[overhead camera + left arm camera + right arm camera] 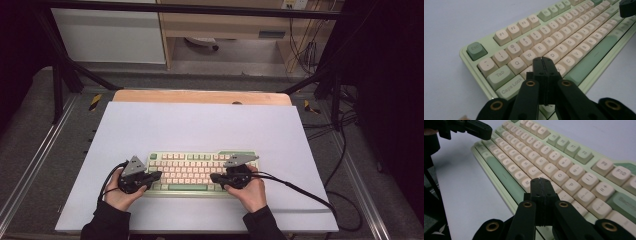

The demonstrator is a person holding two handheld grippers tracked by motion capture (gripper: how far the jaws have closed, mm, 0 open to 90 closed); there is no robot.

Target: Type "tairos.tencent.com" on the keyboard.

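Keyboard (202,171) typing looks to be underway: left tool (545,60) and right tool (541,180) are both held pinched together, empty, over the keys. Probably a key gets poked next, so one closed tip needs lining up squarely; contact can't quite be judged.

White-topped table (200,125) bears a green-and-cream keyboard (192,161)

White sheet (200,125) over wooden tabletop (200,96)

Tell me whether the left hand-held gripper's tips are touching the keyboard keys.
Cannot tell. In the left gripper view the shut left hand-held gripper overlaps the keys of the keyboard near S and X, but no view plainly shows contact or a gap.
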